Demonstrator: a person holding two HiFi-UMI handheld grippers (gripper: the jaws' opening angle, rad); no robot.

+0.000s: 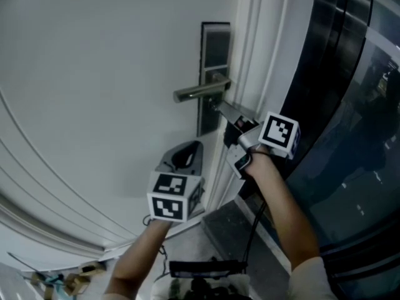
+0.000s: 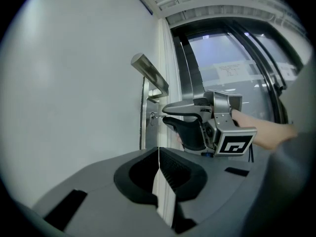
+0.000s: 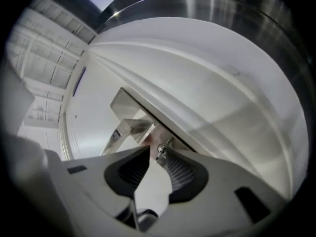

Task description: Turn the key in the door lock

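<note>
A small key [image 2: 154,116] sticks out of the lock in the metal plate [image 1: 215,45], just under the lever handle [image 1: 197,92] of a white door. My right gripper [image 1: 219,108] reaches in level at the lock. In the right gripper view the key [image 3: 161,149] sits between the jaw tips, close to the right one, with a clear gap beside it, so my right gripper [image 3: 157,152] is open. My left gripper [image 1: 190,145] hangs lower and back from the door, apart from the lock. Its tips meet with nothing between them [image 2: 158,151].
The white door frame [image 1: 256,55] runs just right of the lock plate. Beyond it stands a dark glass wall [image 1: 350,105]. A black cable hangs from the right gripper toward the floor. Some clutter [image 1: 62,280] lies on the floor at the lower left.
</note>
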